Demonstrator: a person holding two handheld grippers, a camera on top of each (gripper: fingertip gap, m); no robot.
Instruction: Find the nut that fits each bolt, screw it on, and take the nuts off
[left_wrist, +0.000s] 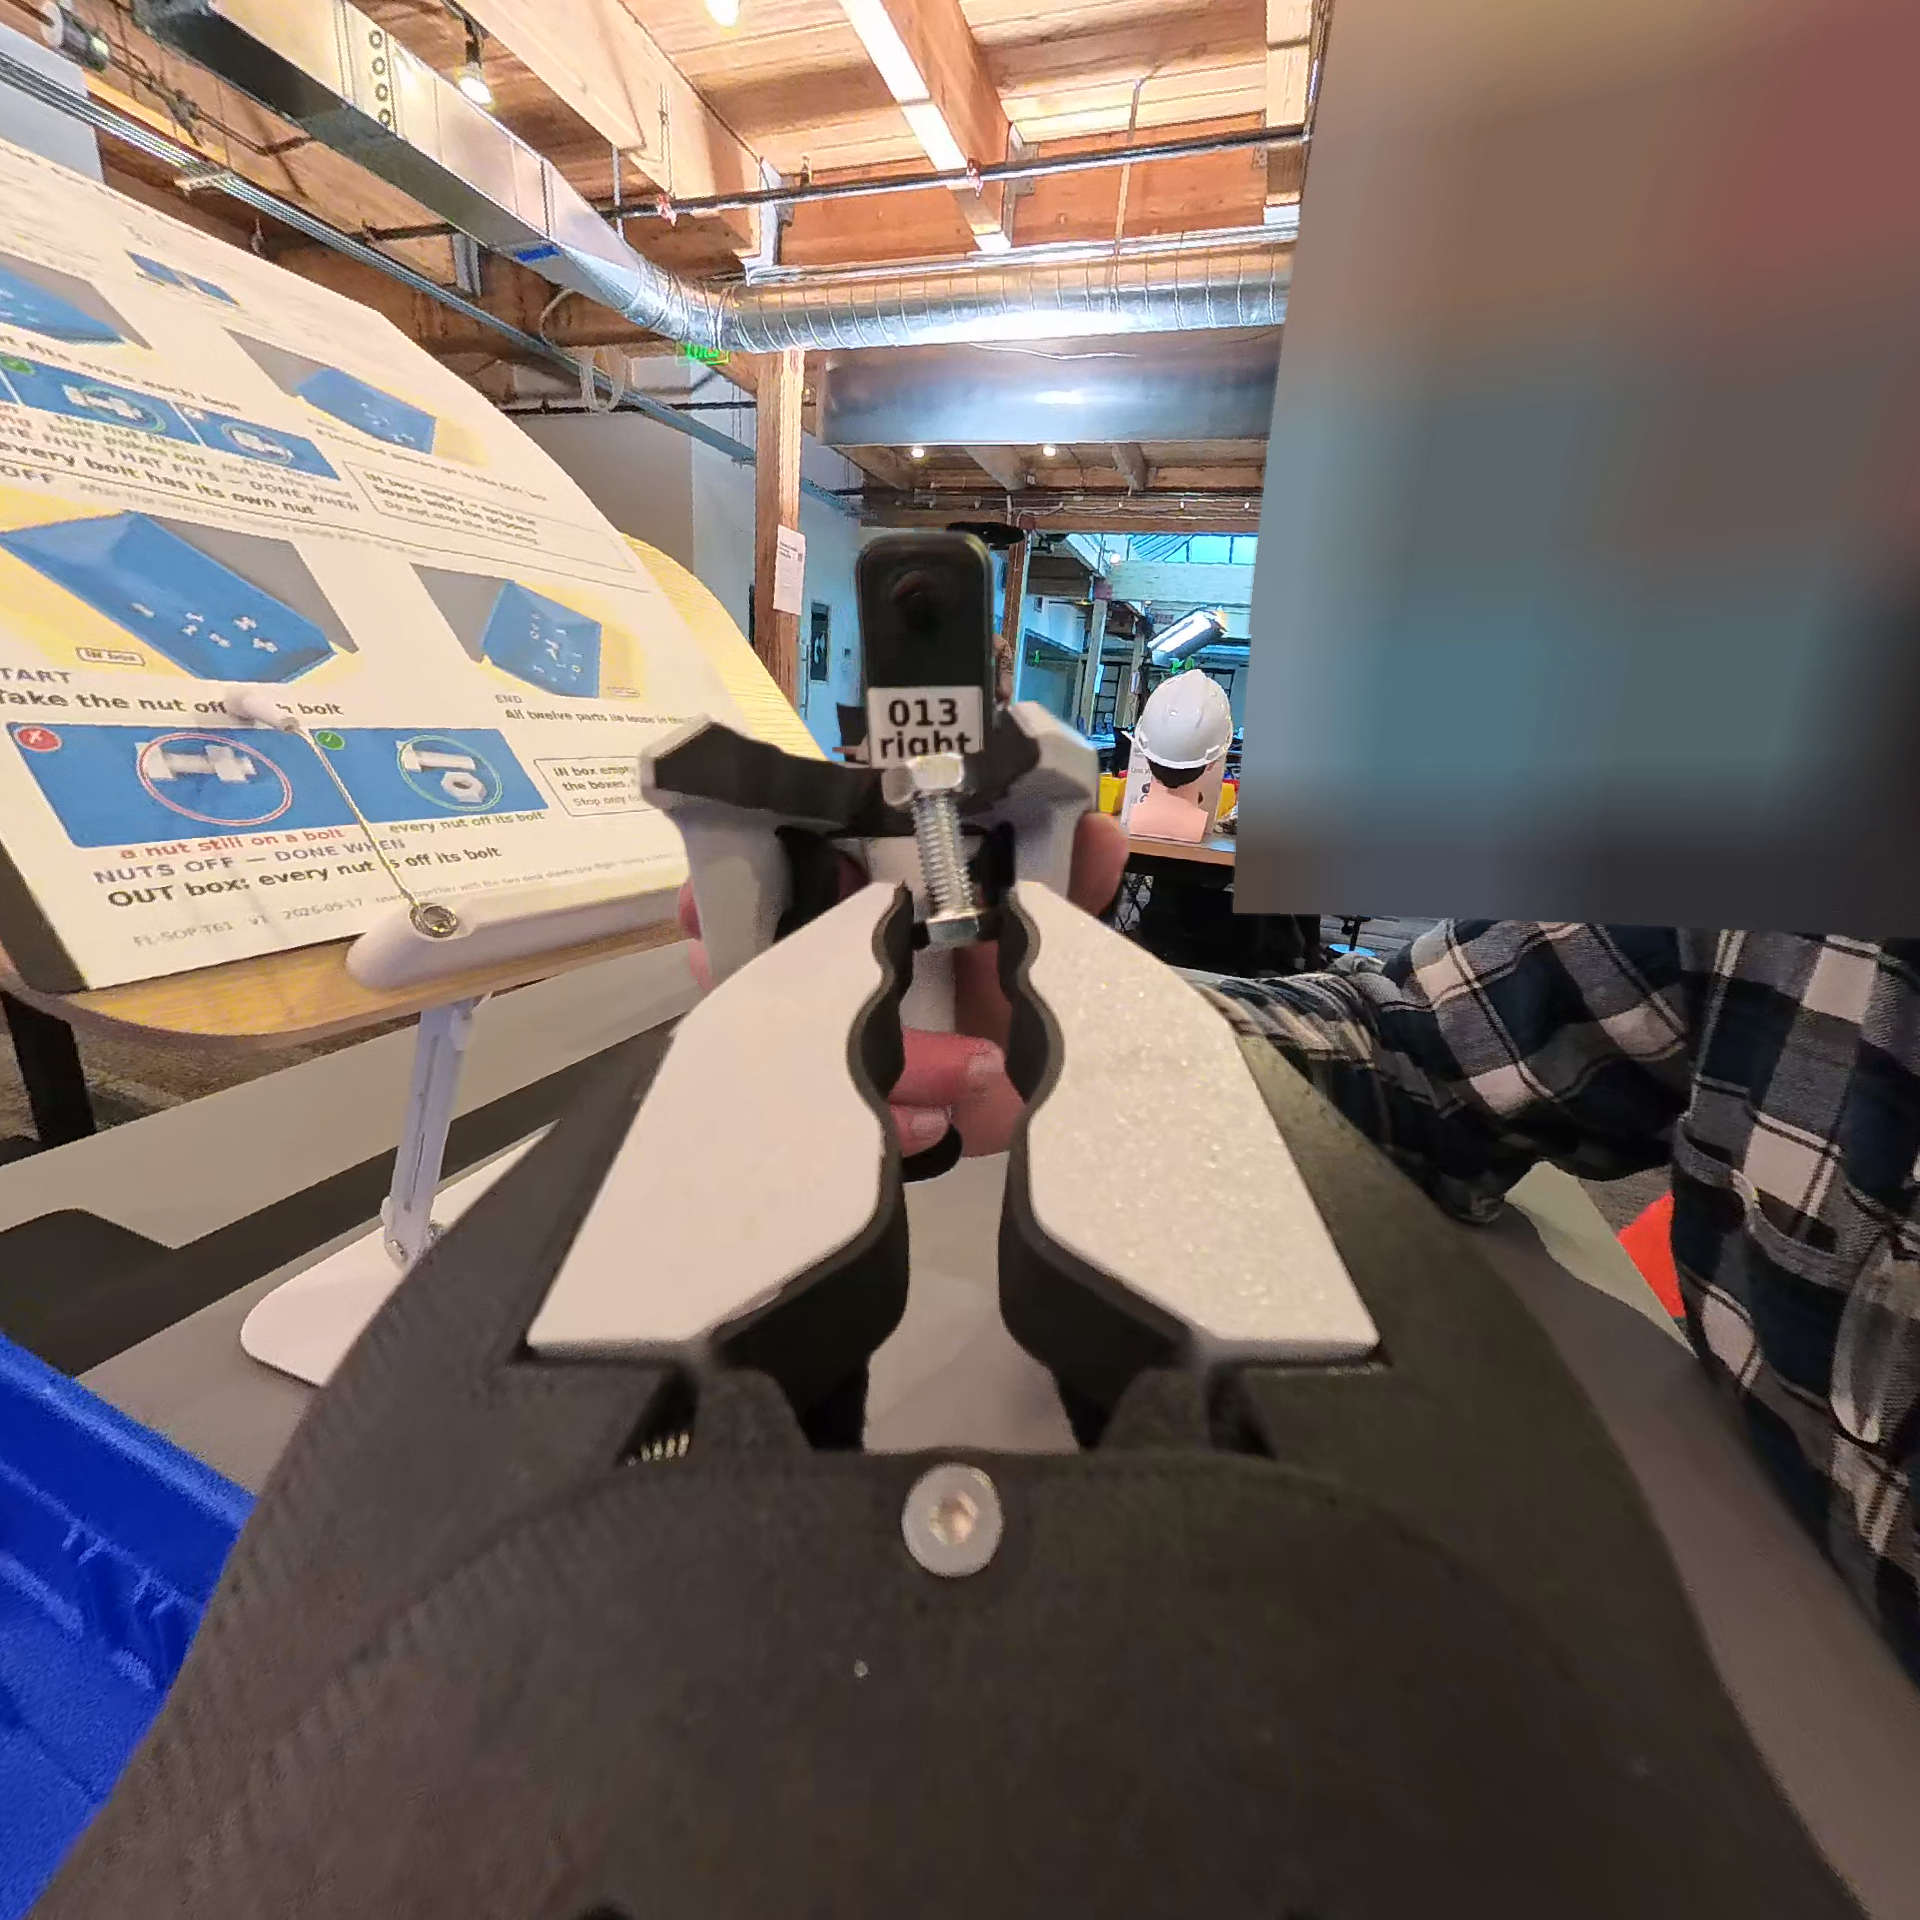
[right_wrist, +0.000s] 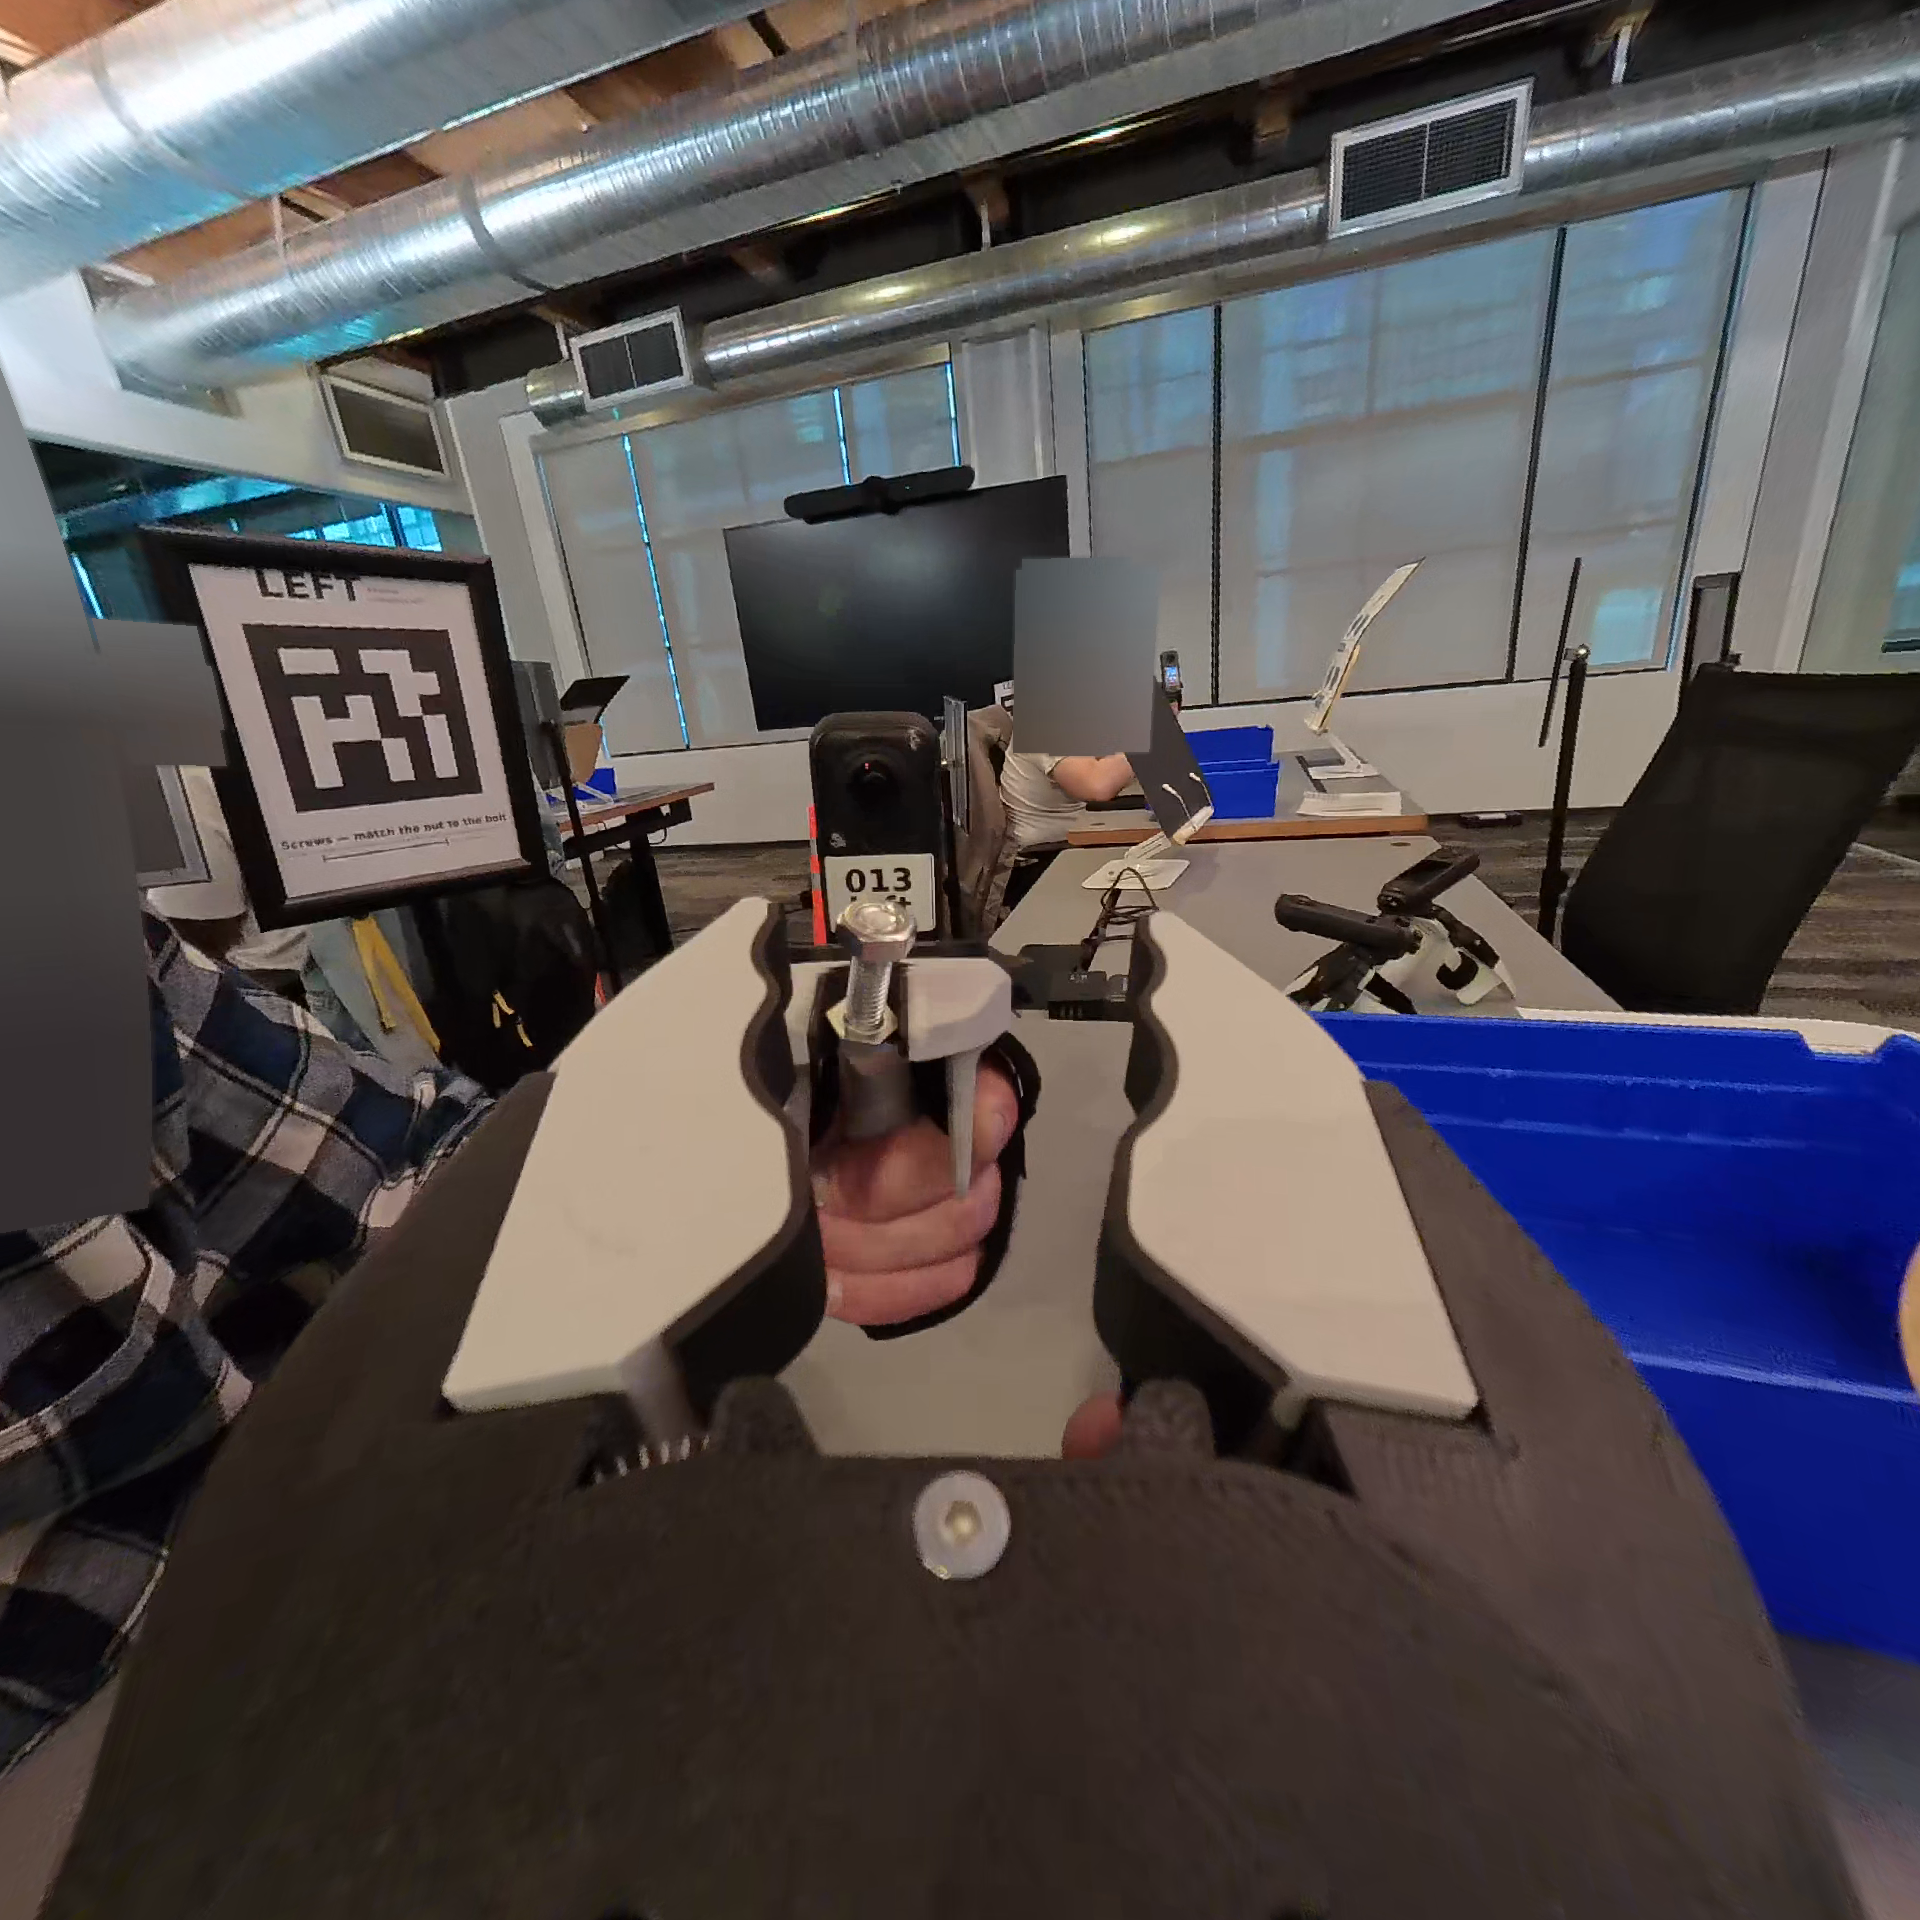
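In the left wrist view, the left gripper (left_wrist: 954, 928) has its grey fingers (left_wrist: 831, 977) drawn close together, and their tips pinch a silver hex nut (left_wrist: 956, 928) threaded on the lower end of a silver threaded steel bolt (left_wrist: 940, 847). The bolt stands upright above the fingertips, its hex head (left_wrist: 932, 777) uppermost, held up in the air well above the grey counter (left_wrist: 312, 1081). Just behind the bolt is the right gripper (left_wrist: 873, 800), facing this camera, its fingers spread to either side of the bolt's head and not pressing on it; a hand (left_wrist: 951, 1070) in a plaid sleeve (left_wrist: 1455, 1070) grips its handle. To the left, a printed instruction sheet (left_wrist: 260, 582) leans on a white stand (left_wrist: 416, 1195), and the corner of a blue plastic bin (left_wrist: 83, 1558) shows at lower left. In the right wrist view, the right gripper (right_wrist: 951, 987) stands wide, with clear space between its grey fingers (right_wrist: 1236, 1039) and the bolt (right_wrist: 868, 982). The same bolt rises between the fingertips, nearer the left one, its head (right_wrist: 875, 928) on top and the nut (right_wrist: 862, 1027) lower down, clamped in the left gripper (right_wrist: 883, 1029) opposite. A blue bin (right_wrist: 1662, 1195) sits at the right on the counter (right_wrist: 1299, 894), and a framed black-and-white marker board (right_wrist: 358, 717) stands at the left.
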